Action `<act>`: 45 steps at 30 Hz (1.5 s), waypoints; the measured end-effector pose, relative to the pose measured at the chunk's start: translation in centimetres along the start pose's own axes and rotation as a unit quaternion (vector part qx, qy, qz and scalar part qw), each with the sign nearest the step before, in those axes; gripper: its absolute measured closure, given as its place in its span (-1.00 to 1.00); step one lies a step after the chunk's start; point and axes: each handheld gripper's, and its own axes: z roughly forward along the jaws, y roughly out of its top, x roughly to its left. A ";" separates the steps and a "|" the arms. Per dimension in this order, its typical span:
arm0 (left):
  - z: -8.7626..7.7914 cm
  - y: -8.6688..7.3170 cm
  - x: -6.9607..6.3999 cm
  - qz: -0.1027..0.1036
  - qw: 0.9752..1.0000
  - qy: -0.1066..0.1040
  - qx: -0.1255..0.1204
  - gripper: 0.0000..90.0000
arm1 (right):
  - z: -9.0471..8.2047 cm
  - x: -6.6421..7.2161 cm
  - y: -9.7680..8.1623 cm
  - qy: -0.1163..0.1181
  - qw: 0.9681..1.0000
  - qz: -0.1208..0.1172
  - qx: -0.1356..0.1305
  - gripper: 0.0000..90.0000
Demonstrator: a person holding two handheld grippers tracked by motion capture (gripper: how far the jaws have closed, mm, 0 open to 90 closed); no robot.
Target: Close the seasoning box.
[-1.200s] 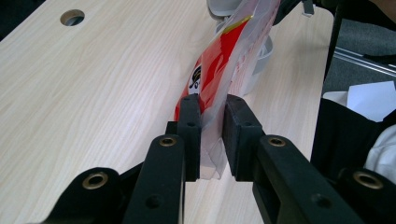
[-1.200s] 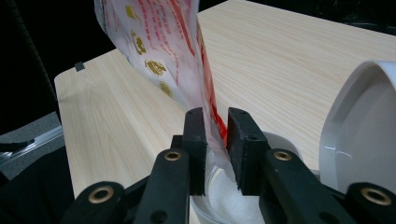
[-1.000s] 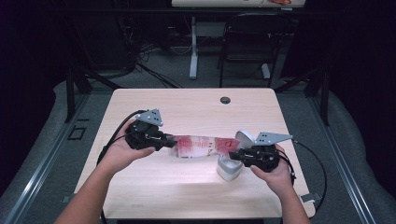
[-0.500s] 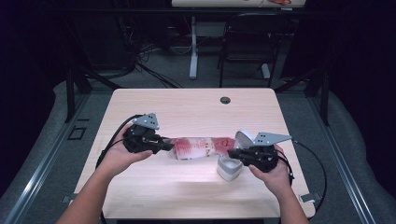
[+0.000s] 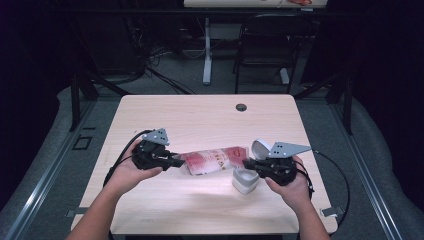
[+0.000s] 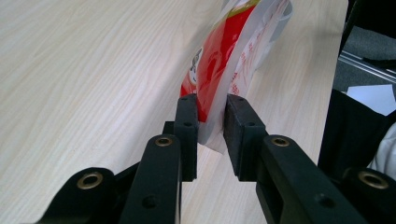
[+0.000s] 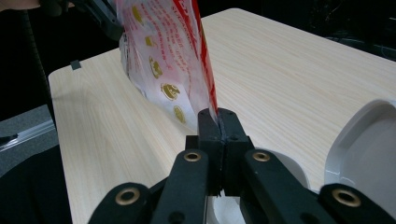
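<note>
A red and white plastic packet (image 5: 212, 161) is stretched between my two grippers just above the table. My left gripper (image 5: 177, 162) is shut on its left end. In the left gripper view the packet (image 6: 219, 60) runs away from the pads of that gripper (image 6: 211, 116), which pinch its edge. My right gripper (image 5: 246, 162) has just been closing its jaws on the packet's right end. In the right gripper view that gripper (image 7: 217, 122) is clamped on the packet's thin sealed edge (image 7: 173, 56). A white container (image 5: 246, 181) with its lid (image 5: 261, 148) flipped up sits under the right gripper.
The light wooden table (image 5: 200, 115) has a dark cable hole (image 5: 241, 107) near its far edge. Cables trail from both grippers over the table's sides. A chair (image 5: 260, 50) and a desk leg (image 5: 206, 55) stand on the floor beyond the table.
The left hand has sunk slightly toward the table with its end of the packet. The right hand has stayed in place beside the white container.
</note>
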 end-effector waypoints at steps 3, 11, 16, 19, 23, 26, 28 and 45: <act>0.4 -0.5 0.1 -0.006 1.000 -0.003 -0.004 0.68 | 0.0 0.1 0.1 -0.004 1.000 -0.002 -0.001 1.00; 0.9 -1.5 0.2 -0.013 1.000 -0.006 -0.007 0.68 | 0.1 0.4 0.4 -0.009 1.000 -0.005 -0.002 1.00; 1.2 -2.0 0.1 -0.013 1.000 -0.004 -0.008 0.66 | 0.1 0.5 0.4 -0.006 1.000 -0.005 -0.006 1.00; 1.4 -2.2 0.0 -0.011 1.000 0.001 -0.010 0.65 | 0.1 0.6 0.5 -0.006 1.000 -0.006 -0.007 1.00; 1.5 -2.5 -0.3 -0.004 1.000 0.013 -0.012 0.60 | 0.1 0.6 0.6 -0.001 1.000 -0.012 -0.001 1.00; 1.4 -2.9 -0.4 -0.002 1.000 0.022 -0.021 0.53 | 0.2 0.7 0.9 0.003 1.000 -0.017 0.006 1.00; 1.4 -3.2 -0.3 -0.002 0.999 0.024 -0.029 0.50 | 0.3 0.9 1.1 0.004 1.000 -0.022 0.012 1.00; 1.5 -5.2 0.0 -0.015 0.997 0.039 -0.059 0.30 | 1.2 1.8 3.6 -0.001 0.997 -0.060 0.055 1.00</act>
